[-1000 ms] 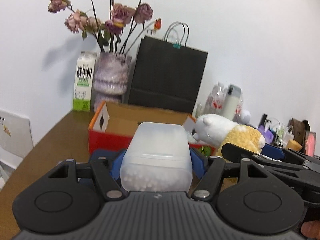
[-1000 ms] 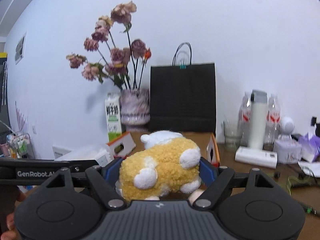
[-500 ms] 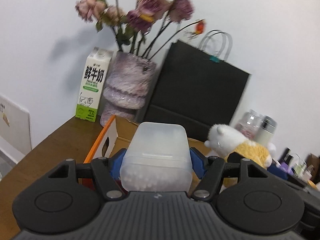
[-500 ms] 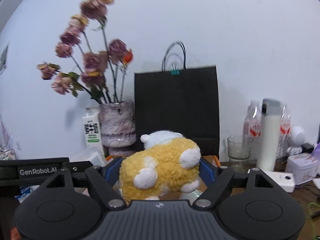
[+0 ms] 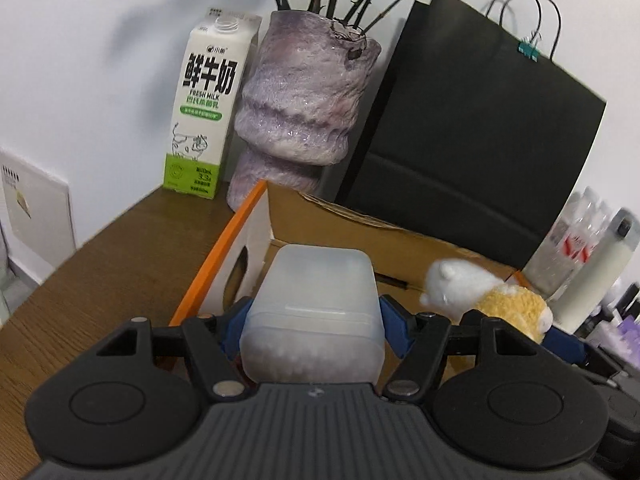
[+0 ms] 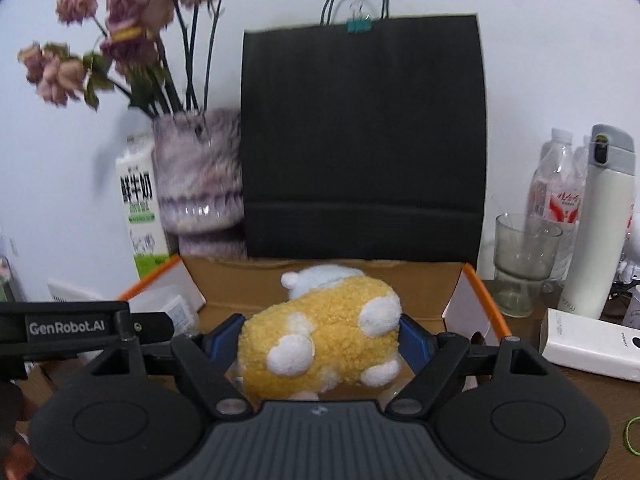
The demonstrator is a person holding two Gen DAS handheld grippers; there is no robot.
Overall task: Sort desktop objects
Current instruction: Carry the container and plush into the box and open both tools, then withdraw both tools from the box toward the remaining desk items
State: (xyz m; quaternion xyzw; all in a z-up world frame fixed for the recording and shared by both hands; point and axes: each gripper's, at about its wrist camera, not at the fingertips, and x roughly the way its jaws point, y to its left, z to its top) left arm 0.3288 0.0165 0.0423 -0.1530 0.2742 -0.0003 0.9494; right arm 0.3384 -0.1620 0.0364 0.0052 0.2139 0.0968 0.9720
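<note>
Brown wooden desk (image 5: 100, 272), white wall (image 5: 100, 60)

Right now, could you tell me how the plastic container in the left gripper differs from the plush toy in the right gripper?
The plastic container is a smooth, translucent white box with small white beads visible inside; the plush toy is fuzzy, opaque, yellow with white patches. The container is boxy with rounded corners; the toy is lumpy and rounded. Both are clamped between blue pads, the container by the left gripper, the toy by the right gripper, at the open cardboard box.
</note>
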